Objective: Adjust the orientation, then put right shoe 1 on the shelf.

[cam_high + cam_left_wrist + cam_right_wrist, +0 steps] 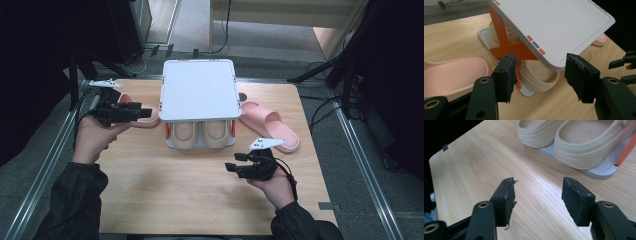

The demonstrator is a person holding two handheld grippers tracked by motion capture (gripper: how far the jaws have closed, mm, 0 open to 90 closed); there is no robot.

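A white two-tier shoe rack (pixel 199 90) with orange side braces (pixel 506 46) stands mid-table. A pair of beige clogs (pixel 200 132) sits on its lower shelf, heels toward me; the right gripper view has these clogs (pixel 584 147) up close. One pink slipper (pixel 272 125) lies right of the rack, another pink slipper (pixel 149 120) lies left of it, partly behind my left gripper (pixel 146 113). That left gripper (pixel 540 75) is open and empty, pointing at the rack's near left corner. My right gripper (pixel 234 163) hovers over bare wood in front of the rack, open and empty (pixel 537 200).
The wooden table (pixel 175 195) has bare room in front of the rack. Metal rails run along both sides of the table, with a grey floor, cables and dark stands behind it. The right gripper's tips (pixel 624 67) show at the right edge of the left gripper view.
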